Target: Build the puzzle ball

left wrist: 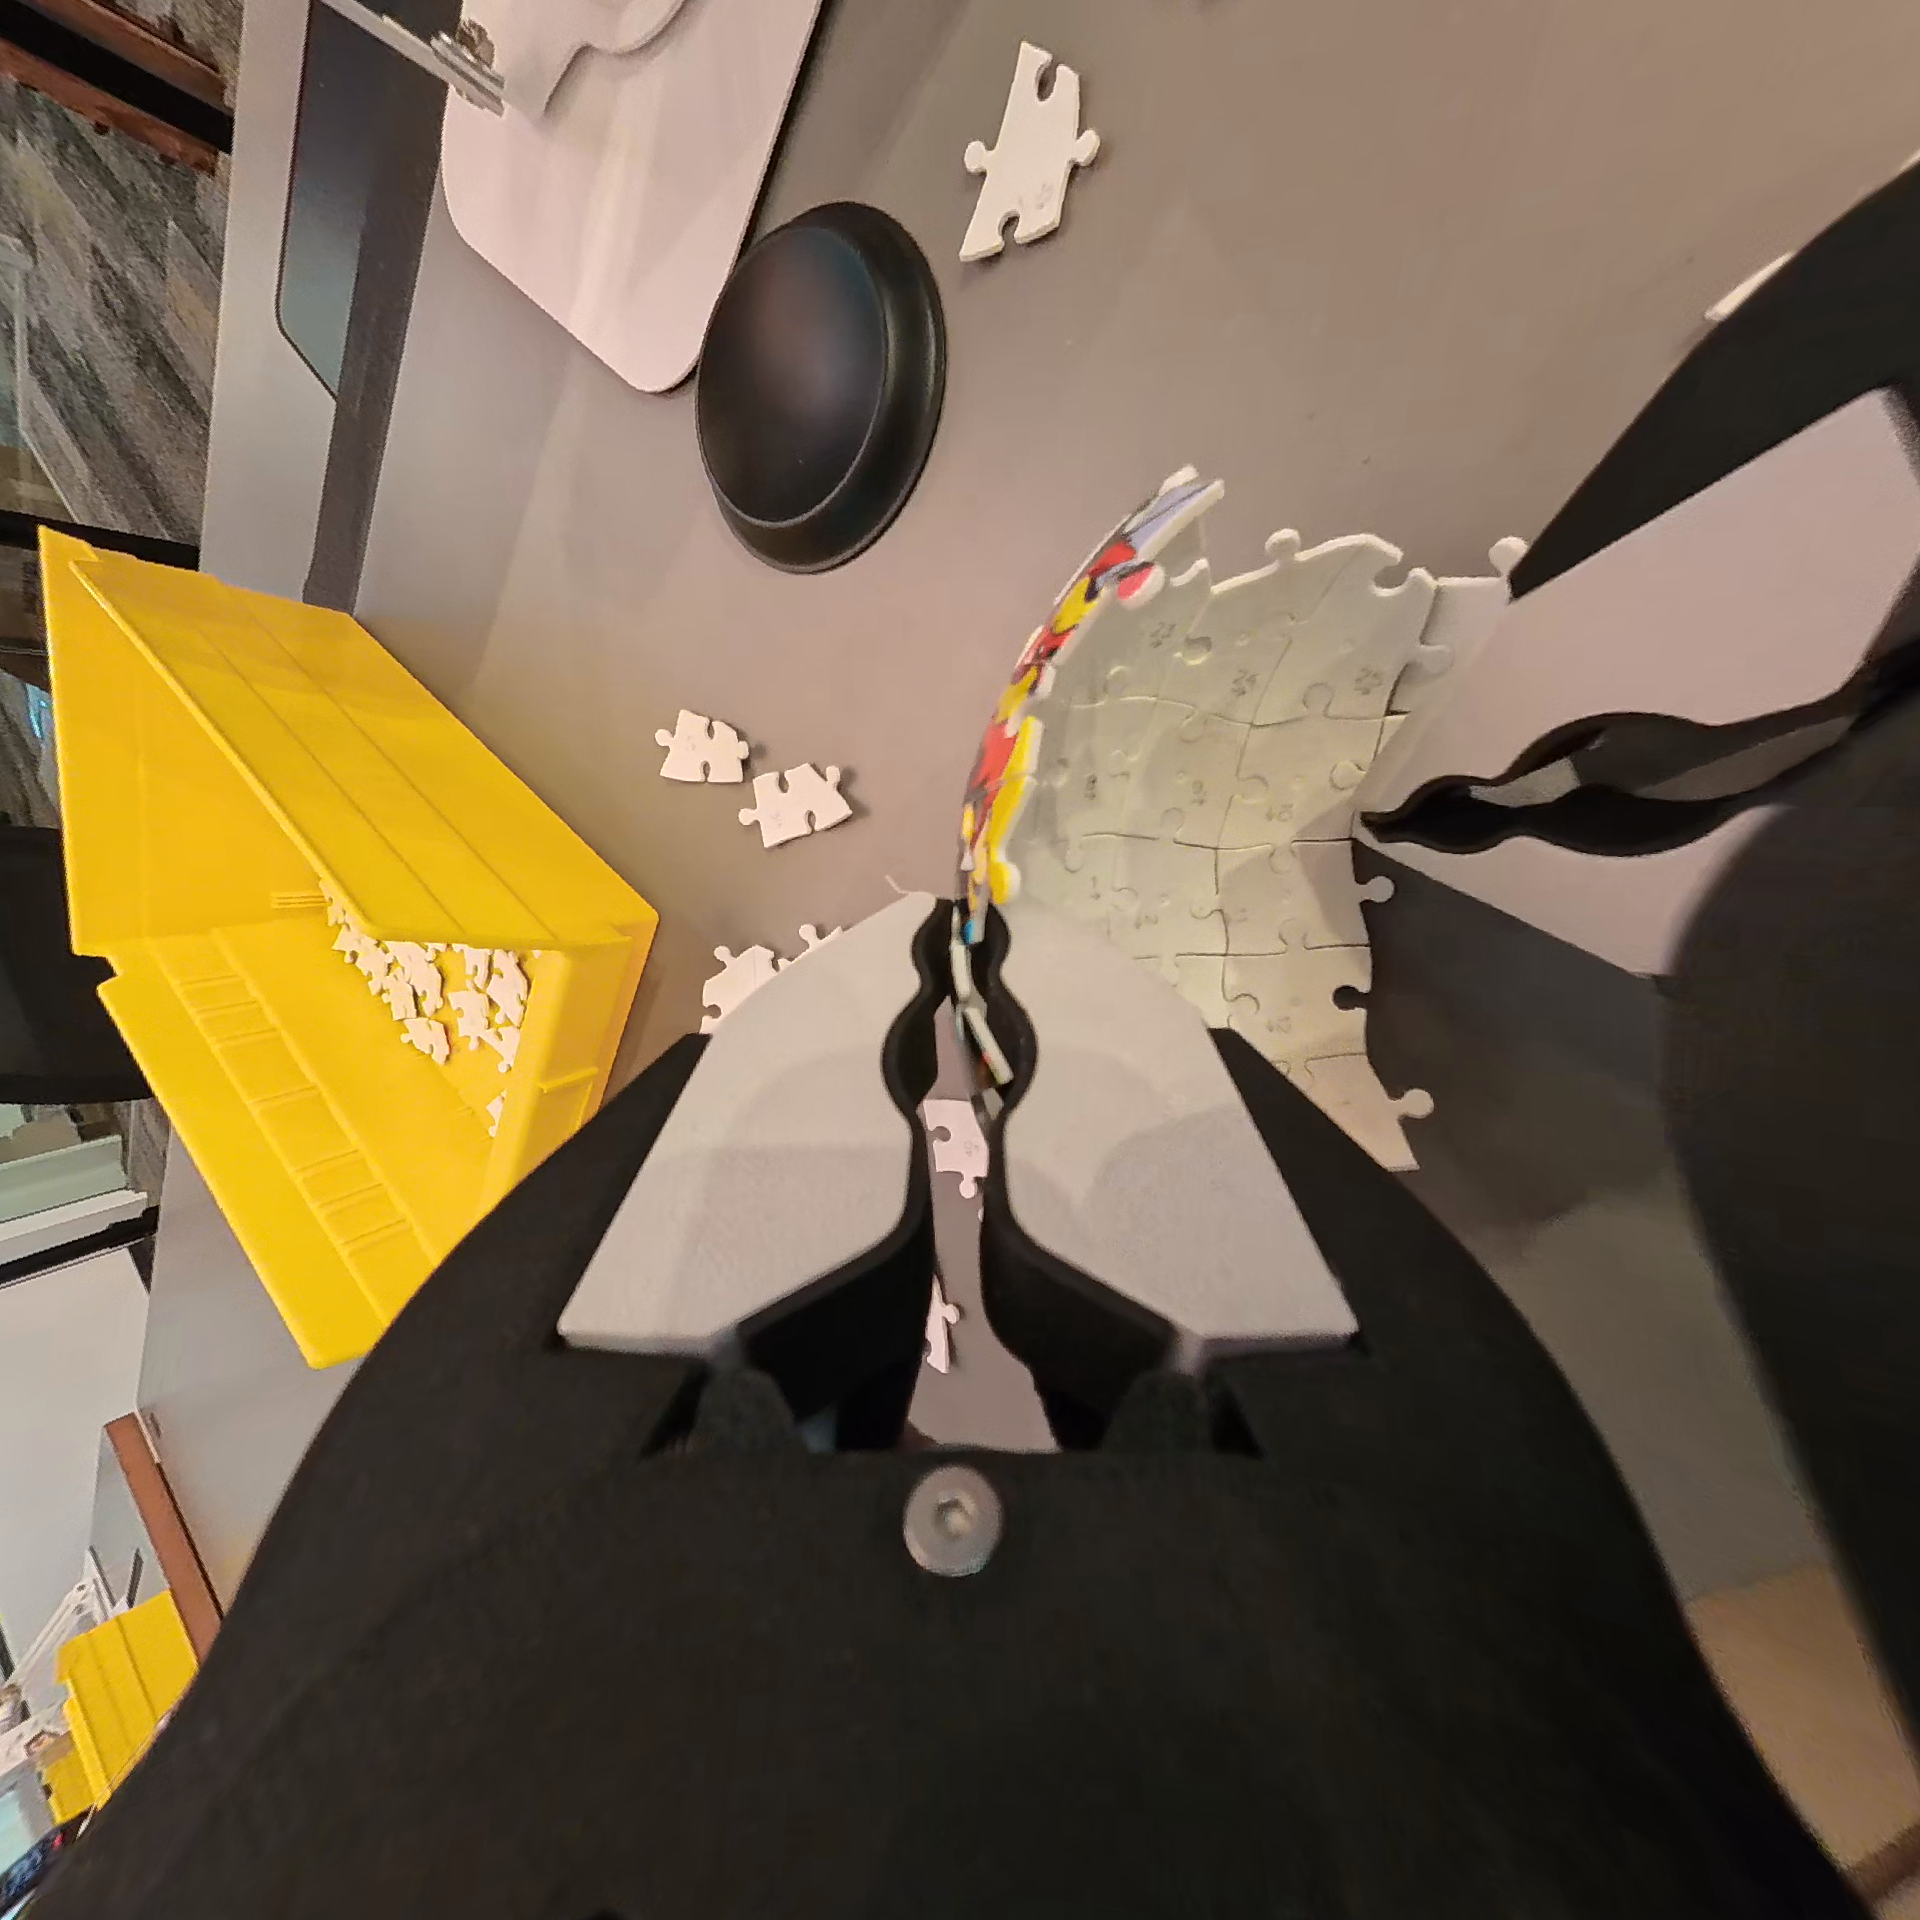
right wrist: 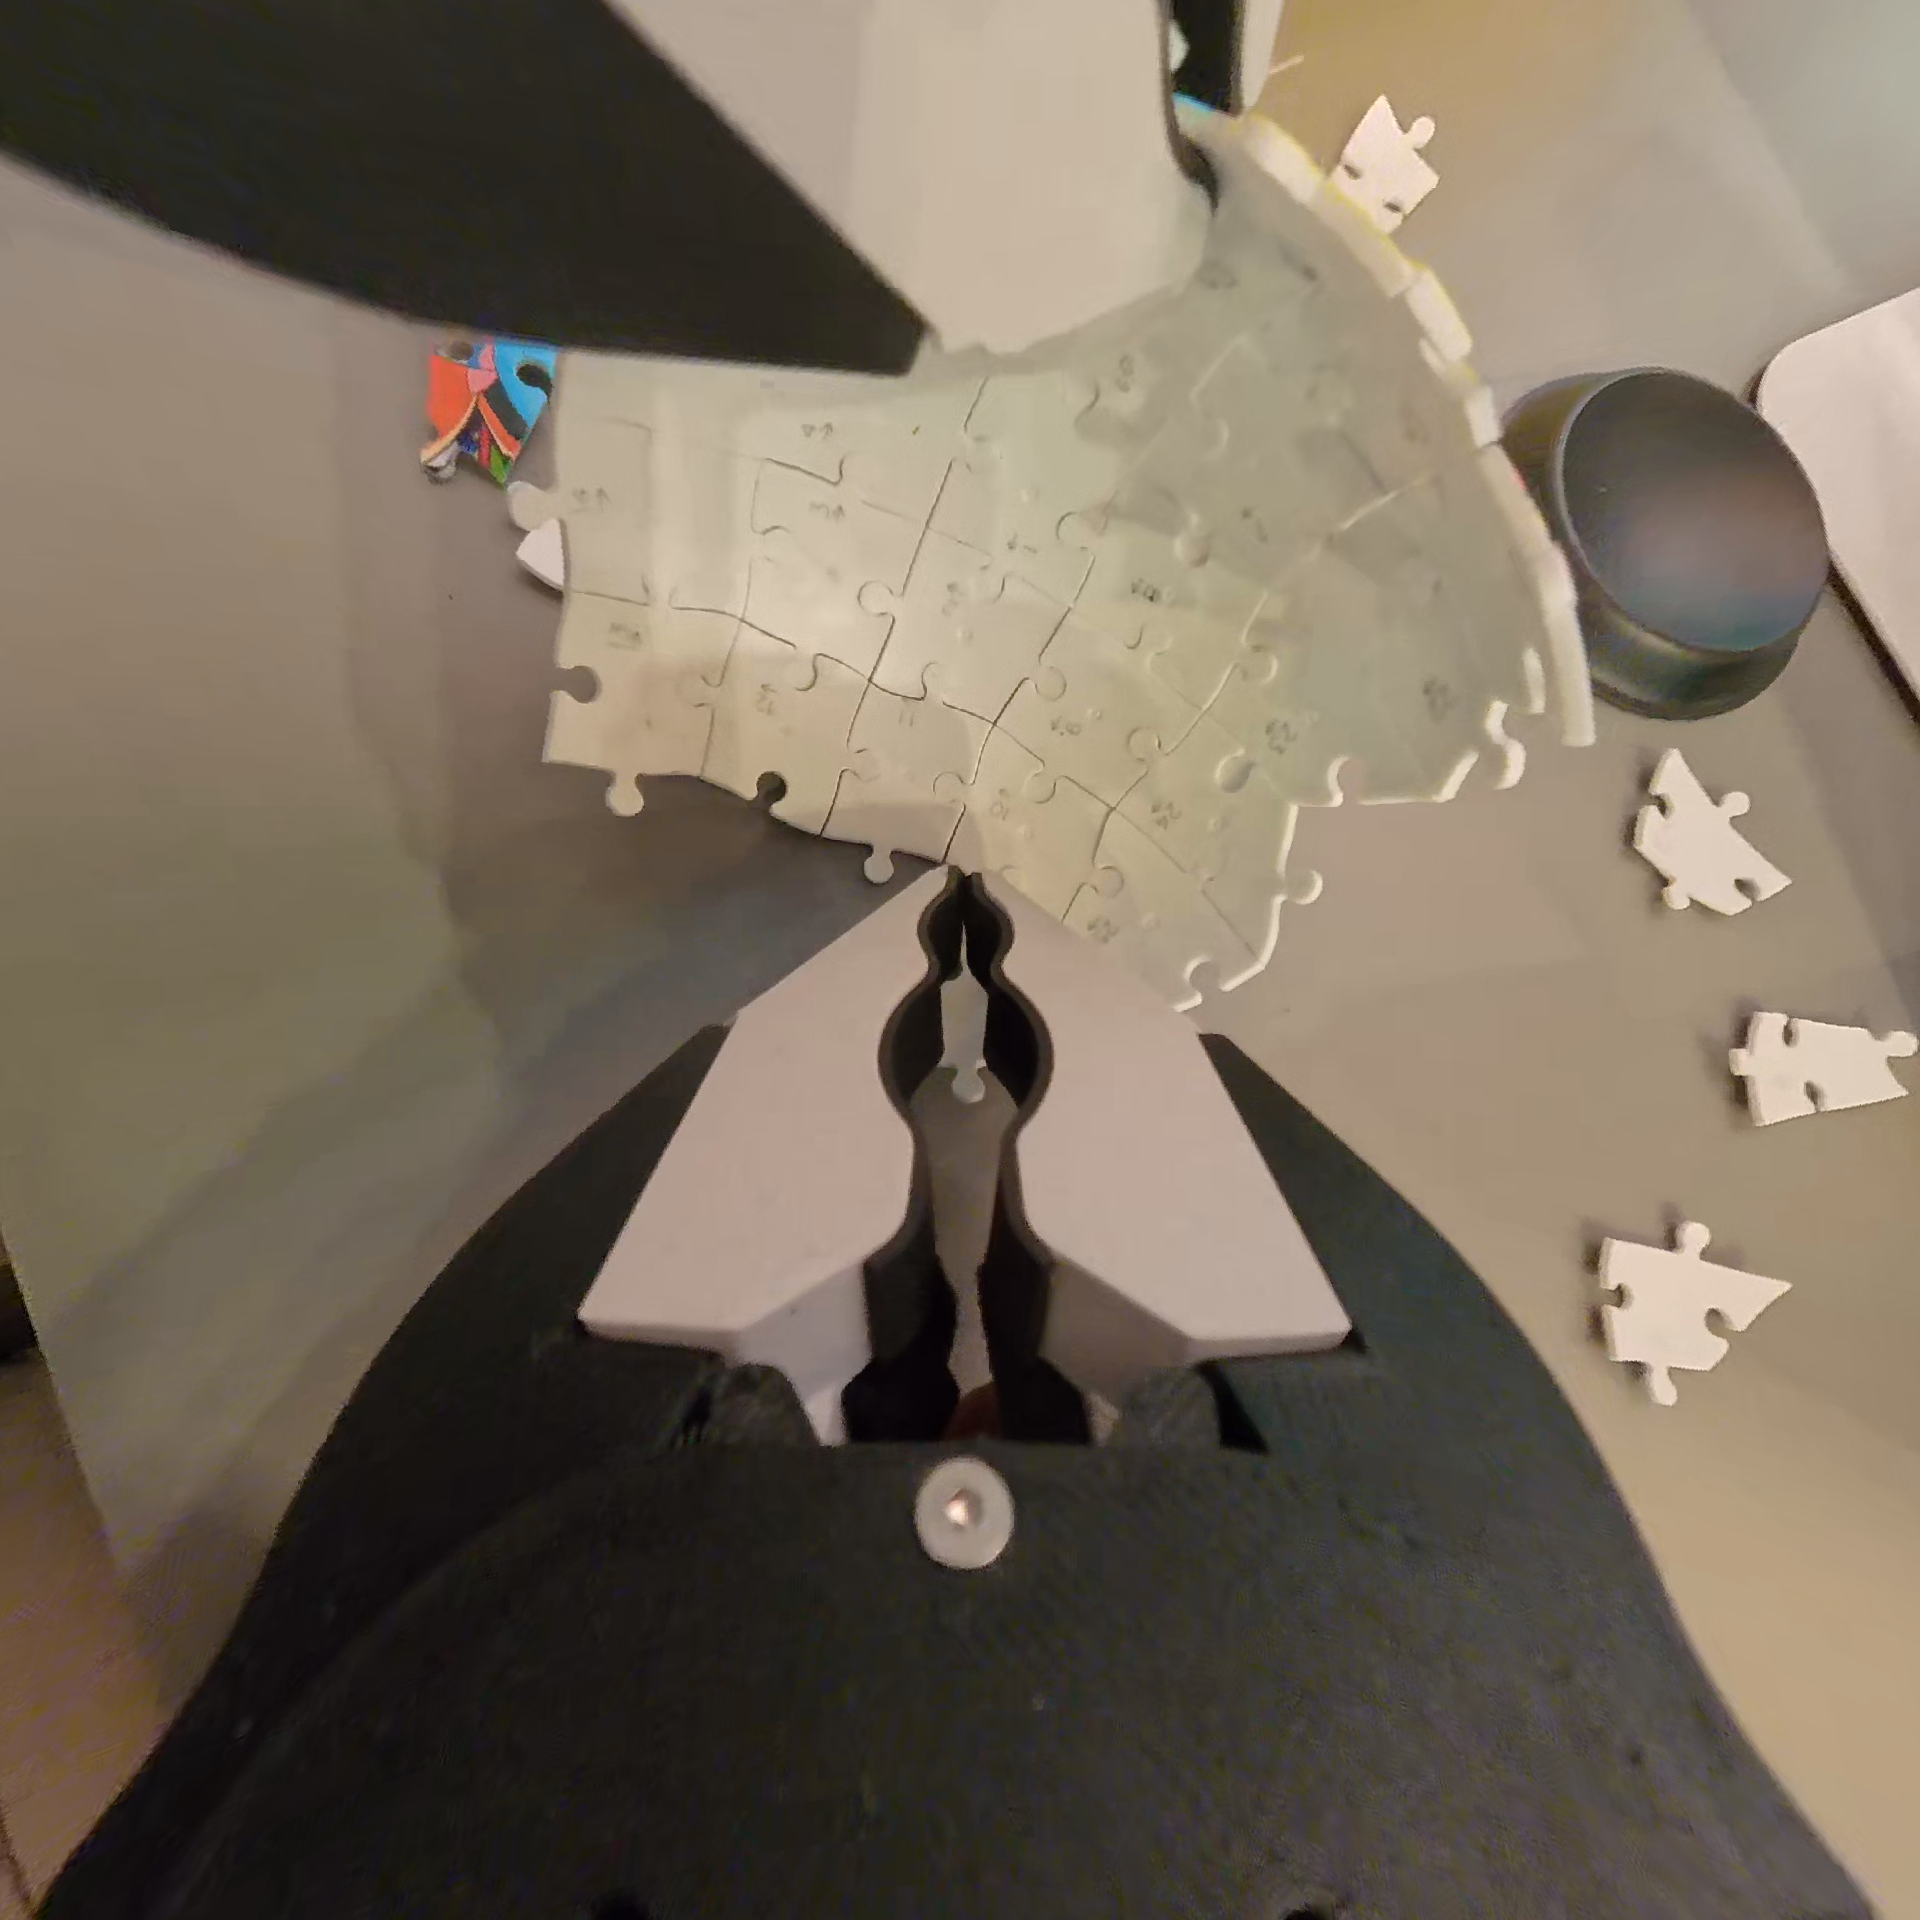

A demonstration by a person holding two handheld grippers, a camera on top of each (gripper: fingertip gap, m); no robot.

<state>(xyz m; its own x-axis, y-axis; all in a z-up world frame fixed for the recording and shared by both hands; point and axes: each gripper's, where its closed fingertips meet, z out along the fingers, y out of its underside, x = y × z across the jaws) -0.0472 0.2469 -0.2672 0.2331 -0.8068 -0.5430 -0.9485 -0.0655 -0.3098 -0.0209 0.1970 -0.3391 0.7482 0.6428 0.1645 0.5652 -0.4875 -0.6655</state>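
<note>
The partly built puzzle ball (left wrist: 1216, 769) is a curved shell of joined pieces, held above the grey table with its white inner side toward both cameras (right wrist: 1039, 582). Its printed coloured outer face shows only at the rim (left wrist: 1039, 665). My left gripper (left wrist: 961, 914) is shut on the shell's rim, whose coloured edge sits between the fingers. My right gripper (right wrist: 961, 883) is shut on a white puzzle piece (right wrist: 964, 1049), its tip against the shell's lower edge. In the left wrist view the right gripper (left wrist: 1382, 826) meets the shell's far side.
A tilted yellow bin (left wrist: 312, 935) holds several white pieces (left wrist: 436, 977). A black round stand (left wrist: 821, 384) (right wrist: 1683, 540) and a white pad (left wrist: 623, 177) lie behind. Loose white pieces (left wrist: 1023, 156) (left wrist: 795, 805) (right wrist: 1704, 842) (right wrist: 1813, 1065) and one coloured piece (right wrist: 483, 410) lie on the table. Tip to tip, the grippers are about 9 cm apart.
</note>
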